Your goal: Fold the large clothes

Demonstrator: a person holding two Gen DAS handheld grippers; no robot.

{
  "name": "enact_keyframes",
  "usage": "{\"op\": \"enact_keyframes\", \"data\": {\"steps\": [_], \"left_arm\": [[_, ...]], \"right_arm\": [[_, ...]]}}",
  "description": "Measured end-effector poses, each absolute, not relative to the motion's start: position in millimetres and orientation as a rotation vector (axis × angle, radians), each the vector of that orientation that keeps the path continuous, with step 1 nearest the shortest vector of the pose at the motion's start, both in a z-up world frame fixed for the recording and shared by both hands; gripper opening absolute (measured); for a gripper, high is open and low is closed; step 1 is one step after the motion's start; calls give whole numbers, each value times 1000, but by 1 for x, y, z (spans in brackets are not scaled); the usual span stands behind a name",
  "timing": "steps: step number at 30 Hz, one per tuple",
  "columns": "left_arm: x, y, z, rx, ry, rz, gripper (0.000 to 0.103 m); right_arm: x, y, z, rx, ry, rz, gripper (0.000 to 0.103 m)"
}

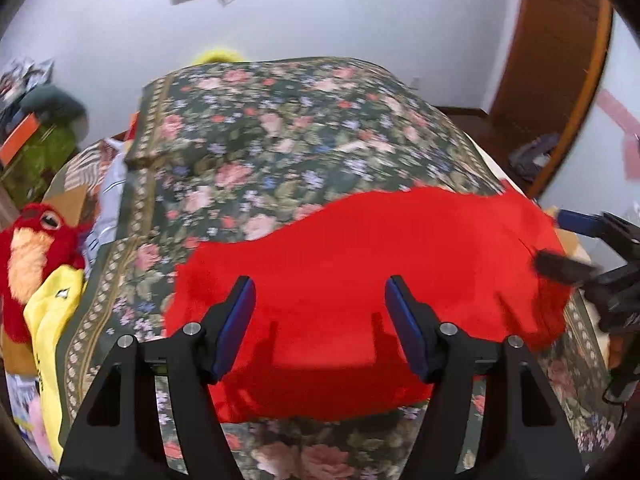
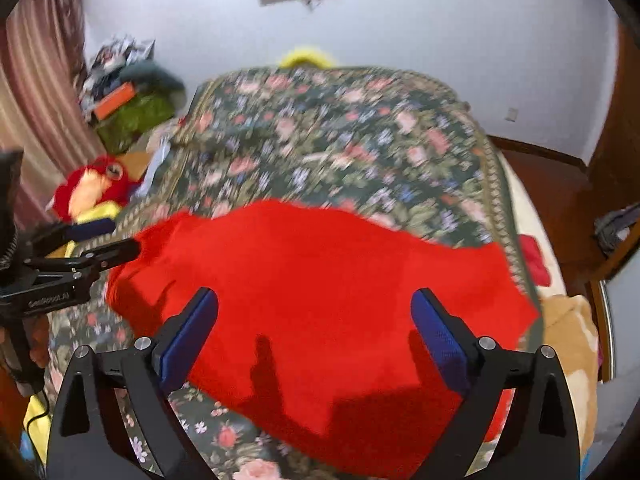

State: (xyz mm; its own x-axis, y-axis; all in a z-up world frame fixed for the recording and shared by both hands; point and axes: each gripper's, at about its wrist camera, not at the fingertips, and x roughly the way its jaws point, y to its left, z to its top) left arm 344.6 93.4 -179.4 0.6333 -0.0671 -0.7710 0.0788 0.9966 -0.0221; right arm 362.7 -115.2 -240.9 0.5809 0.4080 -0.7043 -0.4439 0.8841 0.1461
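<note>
Across the lower middle of both views: red garment [image 1: 360, 280] spread on the floral bed [image 1: 280, 140], rumpled at its edges, no clean fold visible. Left tool [image 1: 320, 300] and right tool [image 2: 314, 320] both spread wide above it, gripping nothing. Judged early: folding mostly left. Upper left of frame: red plush [image 1: 36, 256], yellow cloth [image 1: 52, 312].

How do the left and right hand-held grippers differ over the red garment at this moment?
The right hand-held gripper has its jaws wider apart in its own view than the left hand-held gripper does in its view. The left hand-held gripper is over the left part of the red garment, near its edge; the right hand-held gripper is toward the right part. Shared: both are open, grip nothing, and have blue pads.
</note>
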Motion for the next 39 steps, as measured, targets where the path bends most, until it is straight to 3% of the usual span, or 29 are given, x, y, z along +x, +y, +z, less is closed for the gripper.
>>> {"op": "enact_keyframes", "data": {"steps": [10, 15, 31, 39], "left_arm": [[355, 69, -232, 41, 979, -111, 69], [349, 82, -255, 28, 993, -75, 83], [289, 185, -254, -263, 1013, 117, 84], [249, 216, -230, -360, 949, 191, 84]], "right_arm": [[366, -108, -292, -121, 940, 545, 97], [362, -133, -299, -112, 975, 483, 102], [342, -207, -320, -13, 1069, 334, 102], [337, -216, -292, 119, 1015, 345, 102]]}}
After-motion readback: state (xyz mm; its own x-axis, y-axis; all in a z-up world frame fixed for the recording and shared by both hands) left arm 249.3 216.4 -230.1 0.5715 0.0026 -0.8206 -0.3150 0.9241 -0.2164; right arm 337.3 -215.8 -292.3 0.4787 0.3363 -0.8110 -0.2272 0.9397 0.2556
